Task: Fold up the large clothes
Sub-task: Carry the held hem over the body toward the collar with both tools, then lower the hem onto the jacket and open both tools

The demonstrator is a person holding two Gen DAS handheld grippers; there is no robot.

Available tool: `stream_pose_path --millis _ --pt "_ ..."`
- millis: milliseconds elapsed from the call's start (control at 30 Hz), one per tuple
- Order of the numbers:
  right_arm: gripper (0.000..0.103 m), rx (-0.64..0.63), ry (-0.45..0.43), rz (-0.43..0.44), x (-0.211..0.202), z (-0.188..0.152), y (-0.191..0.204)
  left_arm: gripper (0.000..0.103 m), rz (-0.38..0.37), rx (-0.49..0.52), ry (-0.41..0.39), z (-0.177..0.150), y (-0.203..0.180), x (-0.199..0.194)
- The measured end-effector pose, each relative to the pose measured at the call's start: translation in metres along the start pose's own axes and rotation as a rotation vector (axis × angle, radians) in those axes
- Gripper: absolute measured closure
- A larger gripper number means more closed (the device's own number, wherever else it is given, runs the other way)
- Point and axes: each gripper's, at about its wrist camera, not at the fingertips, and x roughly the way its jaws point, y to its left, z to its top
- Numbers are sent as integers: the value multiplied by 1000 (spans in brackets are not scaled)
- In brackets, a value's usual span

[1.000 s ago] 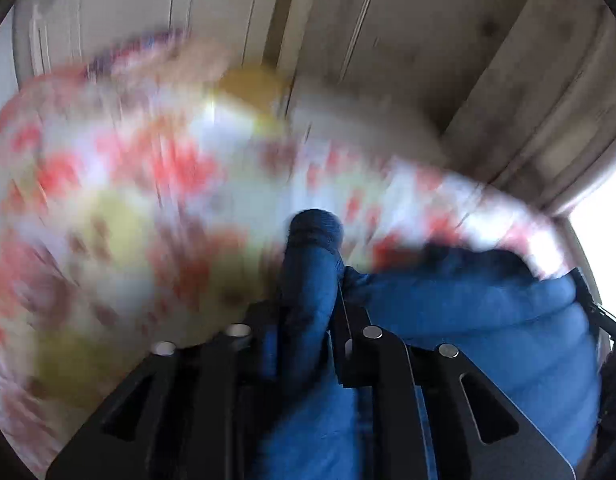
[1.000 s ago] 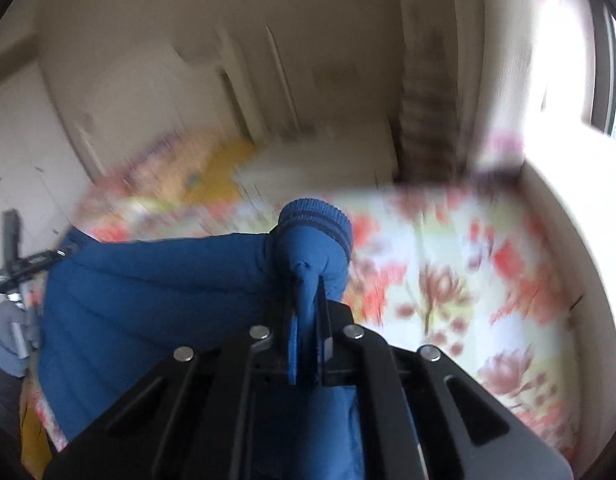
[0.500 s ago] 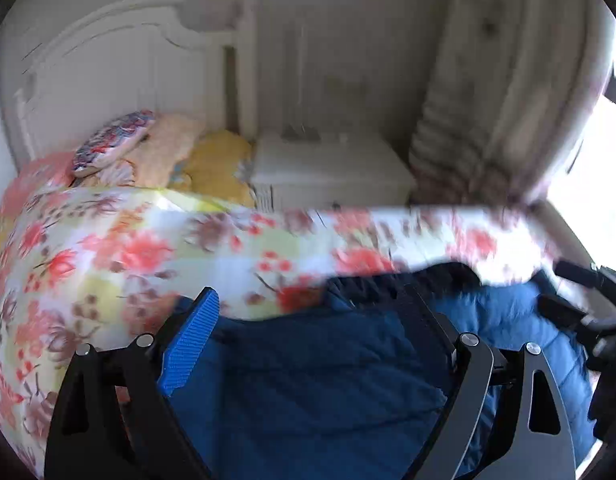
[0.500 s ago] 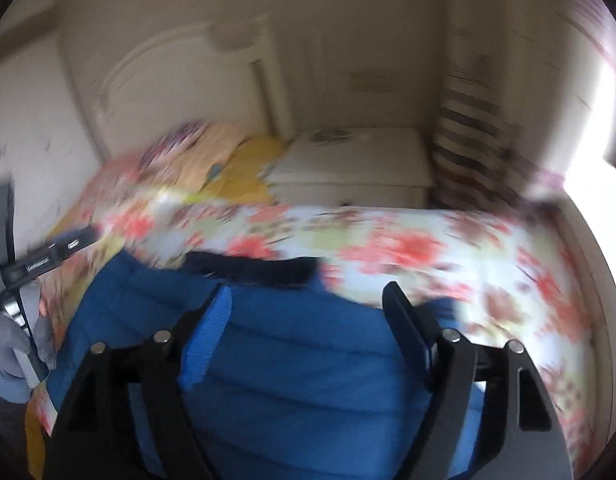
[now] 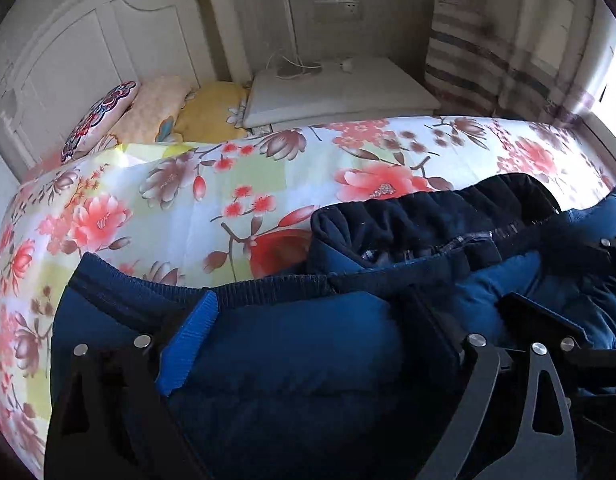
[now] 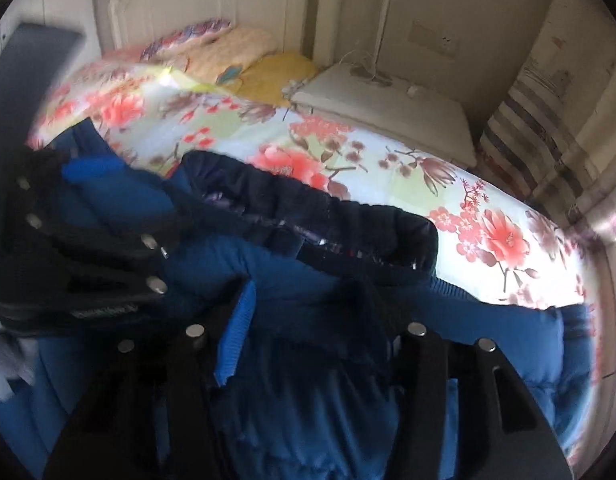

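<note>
A blue padded jacket (image 5: pixel 308 380) with a dark navy collar (image 5: pixel 428 216) lies spread on the floral bedspread (image 5: pixel 228 184). My left gripper (image 5: pixel 312 320) hangs over the jacket near its ribbed hem (image 5: pixel 148 292). Its jaws stand wide and are still opening, and the pads press on nothing. In the right wrist view my right gripper (image 6: pixel 304 320) is over the jacket (image 6: pixel 328 400), just below the collar (image 6: pixel 308 208). Its jaws are closing with blue fabric between them, and no pad visibly presses on the cloth. The two grippers are close side by side.
Pillows (image 5: pixel 156 112) lie against the white headboard (image 5: pixel 88 40) at the far end of the bed. A white bedside table (image 5: pixel 332 92) with cables stands beyond the bed. A striped curtain (image 5: pixel 488 60) and a bright window are at the right.
Both grippers let go of the ribbed blue cuffs they were shut on and opened. Both swung over the jacket's body. The right jaws have narrowed since half a second ago.
</note>
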Motion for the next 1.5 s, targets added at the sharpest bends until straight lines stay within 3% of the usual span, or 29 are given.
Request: stream_pose_path --millis 167,367,433,500,567,600,633,667,700,733,867,1133,1233,1300,1333,1367,1433,1500 --pt "51 31 -34 25 0 -4 -6 10 -18 -22 -1 -1 3 1" --pt "51 -26 -61 -67 -4 -6 8 9 -5 -9 -10 -1 0 -2" --pt "51 -30 -52 -64 -7 -5 6 9 -34 -45 -17 0 12 -10" --pt "52 3 -45 -33 -15 -4 -6 9 -11 -84 -68 -2 36 -30" --pt "52 5 -53 -94 -31 -6 -22 9 31 -85 -90 -6 57 -39" --pt "50 17 -55 -114 -37 -8 -33 9 48 -85 -62 -8 70 -34" --pt "40 43 -50 -138 -40 -10 -48 9 68 -90 -23 -12 81 -26" --pt "37 78 -45 -159 -43 -12 -65 9 69 -99 8 -15 89 -18" --pt "36 137 -40 -162 -45 -15 -86 8 30 -127 47 -19 97 -8" --pt "35 207 -35 -152 -46 -19 -106 6 -40 -183 81 -23 107 1" --pt "37 458 -53 54 -32 -54 -165 6 -49 -216 77 -23 109 5" --pt "37 524 -97 138 -30 -66 -181 6 -72 -296 59 -26 125 4" --pt "37 535 -104 142 -30 -64 -176 6 -16 -264 65 -23 118 0" --pt "38 493 -67 86 -32 -55 -168 7 82 -190 55 -17 105 -11" --pt "38 452 -44 16 -39 -49 -158 9 130 -136 22 -14 94 -24" --pt "35 422 -37 -30 -46 -45 -150 9 136 -113 -13 -13 88 -35" --pt "34 332 -85 -27 -73 -34 -115 5 60 -114 -106 -10 70 -68" --pt "24 232 -123 -25 -91 -29 -78 5 -8 -104 -131 -8 48 -81"
